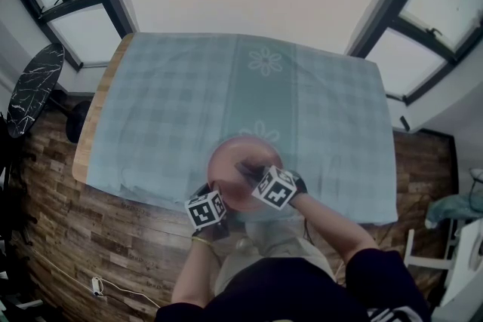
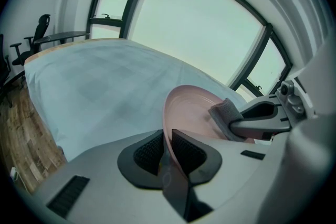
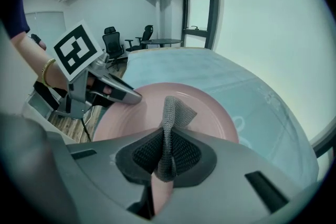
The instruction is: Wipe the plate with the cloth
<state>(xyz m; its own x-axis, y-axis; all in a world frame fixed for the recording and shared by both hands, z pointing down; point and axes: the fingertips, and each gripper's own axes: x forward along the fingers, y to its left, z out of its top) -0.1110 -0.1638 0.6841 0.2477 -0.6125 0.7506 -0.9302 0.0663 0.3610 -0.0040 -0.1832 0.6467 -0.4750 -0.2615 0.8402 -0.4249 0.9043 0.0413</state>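
Observation:
A pink plate (image 1: 230, 162) is held tilted above the near edge of the table. My left gripper (image 2: 167, 150) is shut on the plate's (image 2: 189, 107) near rim. My right gripper (image 3: 167, 153) is shut on a grey cloth (image 3: 173, 113), whose free end rests against the plate's (image 3: 205, 113) inner face. In the head view the cloth (image 1: 247, 170) shows as a dark patch on the plate, with the right gripper (image 1: 253, 176) over it and the left gripper (image 1: 216, 197) at the plate's lower left. In the left gripper view the cloth (image 2: 224, 113) sits at the tip of the right gripper (image 2: 233, 126).
A table under a pale blue checked cloth (image 1: 189, 102) with flower prints stretches ahead. Wood floor lies to the left and right. A dark office chair (image 1: 34, 87) stands at far left, and windows line the far wall. White furniture (image 1: 464, 260) stands at the right.

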